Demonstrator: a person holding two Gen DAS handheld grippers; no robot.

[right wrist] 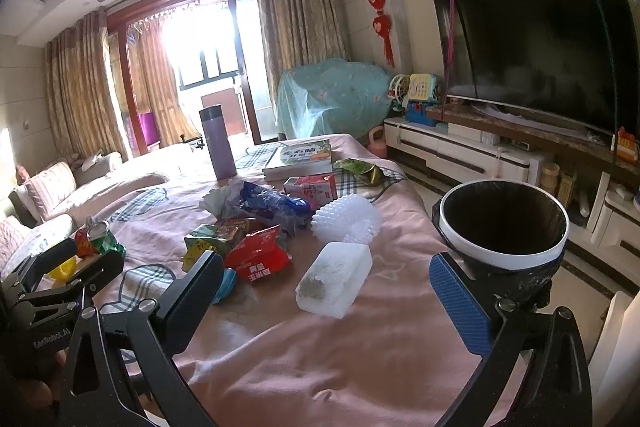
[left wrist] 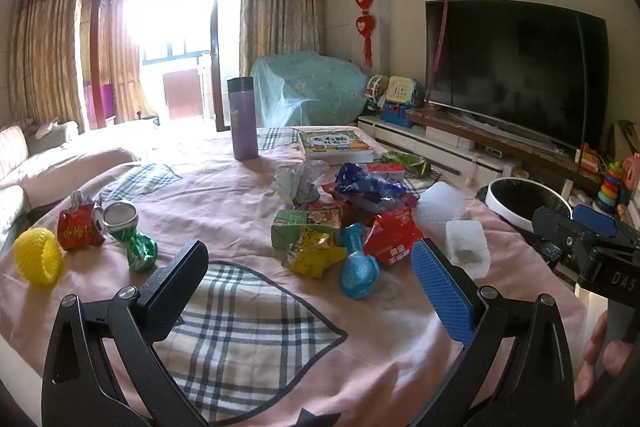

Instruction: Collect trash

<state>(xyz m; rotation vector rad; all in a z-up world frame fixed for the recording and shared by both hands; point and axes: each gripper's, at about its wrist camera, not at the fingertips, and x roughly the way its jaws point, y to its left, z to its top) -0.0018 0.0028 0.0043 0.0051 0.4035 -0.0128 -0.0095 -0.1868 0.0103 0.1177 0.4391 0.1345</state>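
Observation:
Trash lies scattered on a table under a pink cloth (left wrist: 224, 195). In the left wrist view a red carton (left wrist: 394, 237), a teal plastic bottle (left wrist: 358, 269), a yellow-green wrapper (left wrist: 314, 255), a green carton (left wrist: 292, 227) and a blue bag (left wrist: 368, 187) form a heap ahead. Two crushed cans (left wrist: 80, 227) (left wrist: 132, 233) and a yellow foam net (left wrist: 38, 255) lie at left. My left gripper (left wrist: 310, 259) is open and empty, just short of the heap. My right gripper (right wrist: 326, 277) is open around a white plastic box (right wrist: 336, 279), apart from it. A black bin with a white rim (right wrist: 504, 231) stands at right.
A purple flask (left wrist: 243, 119) and a book (left wrist: 334, 143) stand at the table's far end. A white foam net (right wrist: 346, 217) lies mid-table. A sofa (right wrist: 52, 195) runs along the left. A TV (right wrist: 536, 47) on a low cabinet (right wrist: 460, 151) fills the right wall.

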